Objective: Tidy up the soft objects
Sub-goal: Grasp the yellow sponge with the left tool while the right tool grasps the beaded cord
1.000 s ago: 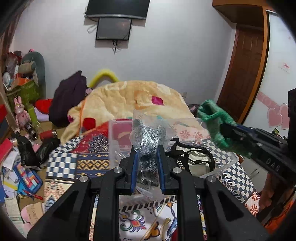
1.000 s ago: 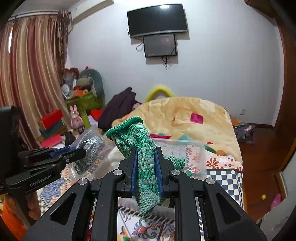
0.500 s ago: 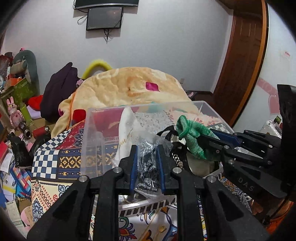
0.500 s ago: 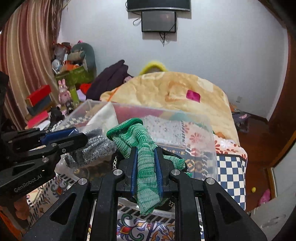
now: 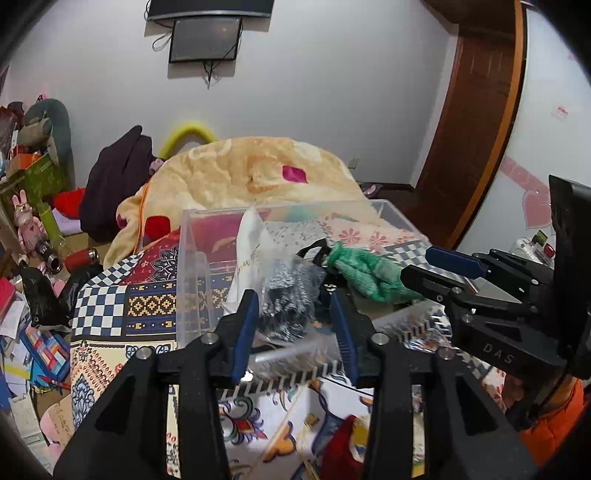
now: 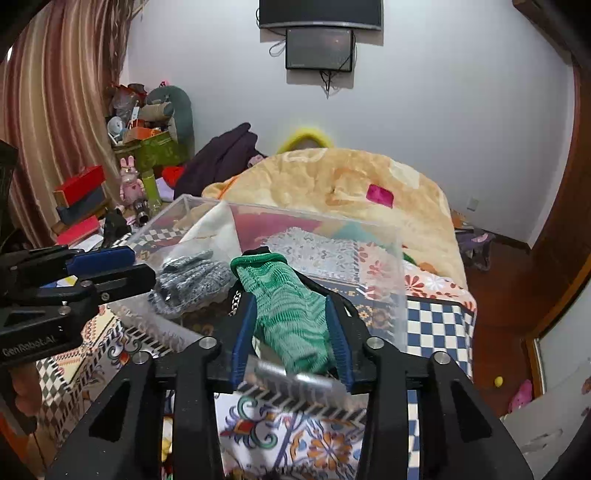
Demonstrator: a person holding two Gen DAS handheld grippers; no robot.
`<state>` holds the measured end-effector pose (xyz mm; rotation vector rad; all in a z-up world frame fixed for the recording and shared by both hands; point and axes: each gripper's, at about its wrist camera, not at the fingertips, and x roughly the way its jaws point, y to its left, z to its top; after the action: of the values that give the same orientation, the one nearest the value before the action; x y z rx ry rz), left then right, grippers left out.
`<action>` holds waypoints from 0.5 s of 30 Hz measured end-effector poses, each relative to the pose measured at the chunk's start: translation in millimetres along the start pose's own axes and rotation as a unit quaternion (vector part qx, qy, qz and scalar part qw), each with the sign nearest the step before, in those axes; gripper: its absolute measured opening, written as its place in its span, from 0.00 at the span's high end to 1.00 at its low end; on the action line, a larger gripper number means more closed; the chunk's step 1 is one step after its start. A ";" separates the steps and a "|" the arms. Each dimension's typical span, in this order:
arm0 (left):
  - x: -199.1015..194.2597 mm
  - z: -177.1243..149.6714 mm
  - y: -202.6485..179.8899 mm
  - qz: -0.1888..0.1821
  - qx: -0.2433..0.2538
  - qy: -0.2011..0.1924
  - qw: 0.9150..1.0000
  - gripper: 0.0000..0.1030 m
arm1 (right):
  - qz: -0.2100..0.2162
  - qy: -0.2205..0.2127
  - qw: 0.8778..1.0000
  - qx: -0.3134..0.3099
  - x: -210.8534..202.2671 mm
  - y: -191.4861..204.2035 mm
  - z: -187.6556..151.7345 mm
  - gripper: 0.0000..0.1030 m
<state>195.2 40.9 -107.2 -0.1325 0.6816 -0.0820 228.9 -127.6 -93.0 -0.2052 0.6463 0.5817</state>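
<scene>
A clear plastic storage box [image 5: 192,258] [image 6: 397,266] sits on the patterned bedspread. My left gripper [image 5: 293,321] is open over its near rim; a grey knit item in a clear bag [image 5: 286,299] [image 6: 192,280] lies loose between the jaws inside the box. My right gripper [image 6: 291,325] is open too; a green knit sock [image 6: 291,302] [image 5: 365,271] rests between its jaws in the box. A white cloth bag [image 5: 251,251] [image 6: 218,232] and a black strap lie in the box.
A folded yellow blanket [image 5: 240,173] [image 6: 351,184] lies behind the box. Clutter of toys, boxes and papers fills the floor at left [image 5: 33,258]. A wooden door [image 5: 476,122] stands at right. A television [image 6: 319,14] hangs on the far wall.
Both grippers lowered their items into the box and opened, letting go of the bagged grey knit and the green sock.
</scene>
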 end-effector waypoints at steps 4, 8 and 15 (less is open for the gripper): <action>-21.9 -2.6 -9.0 -0.008 0.004 -0.015 1.000 0.48 | 0.001 -0.022 1.000 0.005 -23.7 -3.7 -5.4 0.51; -44.7 -12.3 -18.4 -0.015 0.011 -0.023 1.000 0.41 | -0.003 -0.033 0.999 0.001 -42.5 -6.9 -17.0 0.39; -55.5 -37.9 -38.9 -0.027 0.020 -0.002 0.999 0.36 | -0.001 -0.012 1.000 -0.014 -55.1 -2.7 -50.3 0.30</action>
<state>127.1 5.4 -96.1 -0.1119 0.6725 -0.1469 169.3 -172.2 -98.4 -0.2248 0.6154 0.5916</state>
